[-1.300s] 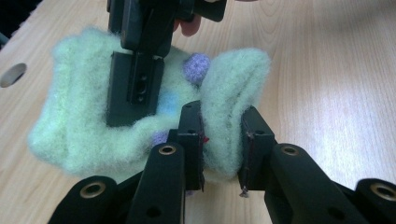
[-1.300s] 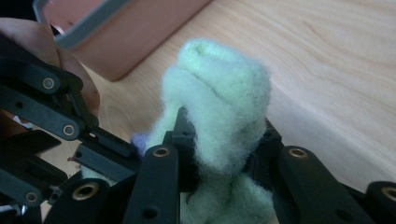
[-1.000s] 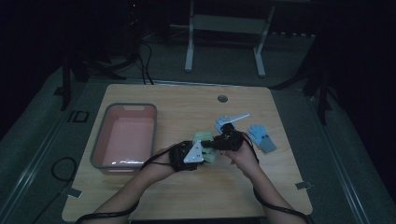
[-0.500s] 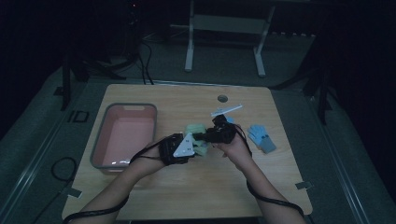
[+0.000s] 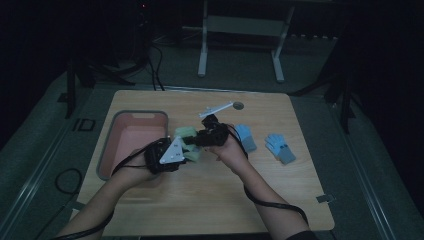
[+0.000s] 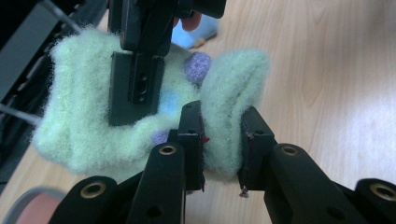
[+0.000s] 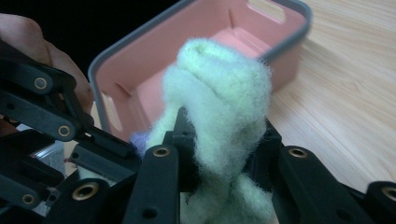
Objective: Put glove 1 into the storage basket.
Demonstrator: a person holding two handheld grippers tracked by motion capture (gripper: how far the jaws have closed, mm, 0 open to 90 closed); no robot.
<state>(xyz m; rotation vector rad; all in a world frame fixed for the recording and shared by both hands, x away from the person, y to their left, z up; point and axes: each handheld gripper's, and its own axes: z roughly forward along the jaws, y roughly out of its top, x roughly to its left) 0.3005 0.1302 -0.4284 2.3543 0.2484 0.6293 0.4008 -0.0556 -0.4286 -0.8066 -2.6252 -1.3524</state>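
Both my tongs, left tongs and right tongs, were clamped on the fuzzy green glove; the pink tub sat at nine o'clock.

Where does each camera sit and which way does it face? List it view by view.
High view: above the person's side, facing forward and down on the table; both forearms, left gripper, right gripper.
Left gripper view: on the left gripper, looking along its jaws at the green glove; the right gripper beyond.
Right gripper view: on the right gripper, facing the pink bin; a hand at left.
Shared: every view shows the green glove, clamped by both grippers.
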